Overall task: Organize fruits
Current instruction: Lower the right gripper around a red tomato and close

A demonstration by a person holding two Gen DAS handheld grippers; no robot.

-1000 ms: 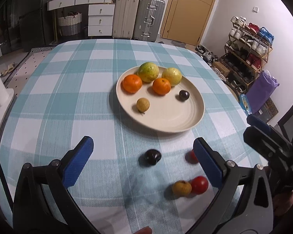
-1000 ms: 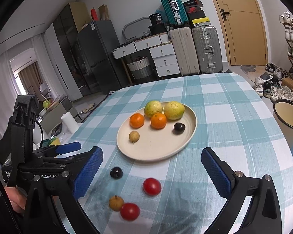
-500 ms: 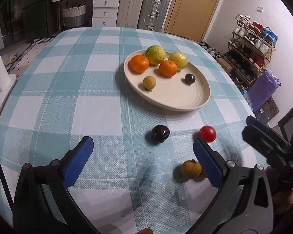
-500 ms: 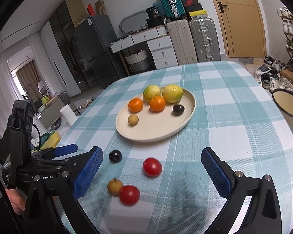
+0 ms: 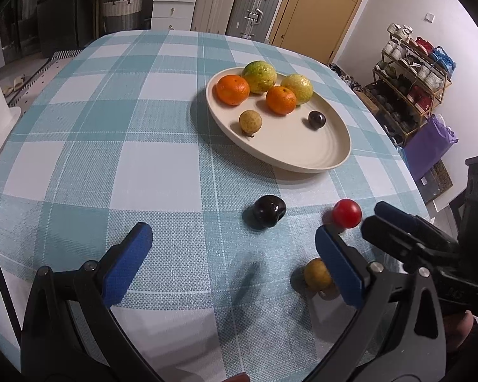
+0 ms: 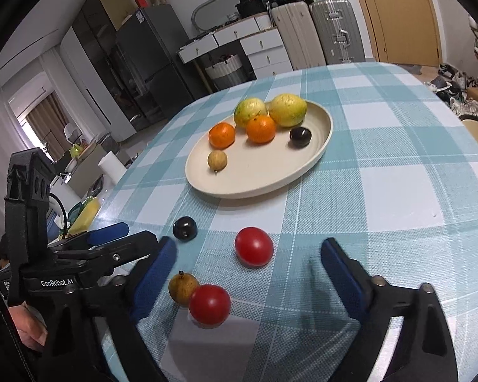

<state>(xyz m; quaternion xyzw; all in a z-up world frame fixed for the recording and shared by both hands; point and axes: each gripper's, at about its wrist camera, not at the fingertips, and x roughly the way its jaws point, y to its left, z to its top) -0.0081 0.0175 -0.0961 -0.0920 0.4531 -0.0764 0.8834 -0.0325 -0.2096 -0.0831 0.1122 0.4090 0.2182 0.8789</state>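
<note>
Grippers were both low over the checked tablecloth (image 5: 118, 146), each aimed down at the loose fruit near the table's front edge. Right gripper (image 6: 248, 267) had its jaws closing but not yet in contact; a red tomato (image 6: 254, 251) lay on the cloth between the blue pads (image 6: 341, 273), touching neither. A second red tomato (image 6: 209, 304) sat nearer the camera, pressed against a small brown fruit (image 6: 182, 287) beside the left-hand pad. A dark plum (image 6: 184, 228) lay farther out, near the tip of the other gripper.

Left gripper (image 5: 229, 267) stood wide apart and held nothing; only bare cloth lay between its pads. In its view the plum (image 5: 268, 211) was just ahead, the brown fruit (image 5: 315, 274) was partly hidden behind the right-hand pad, and one tomato (image 5: 346, 213) sat just beyond that pad's tip.

Beyond the loose fruit, a cream plate (image 6: 264, 178) carried two oranges (image 6: 260, 129), two large yellow-green fruits (image 6: 287, 109), one small tan fruit (image 6: 217, 160) and one dark plum (image 6: 300, 137). All six rested inside the rim. Suitcases (image 6: 315, 35) and white drawers (image 6: 264, 49) stood against the far wall.
</note>
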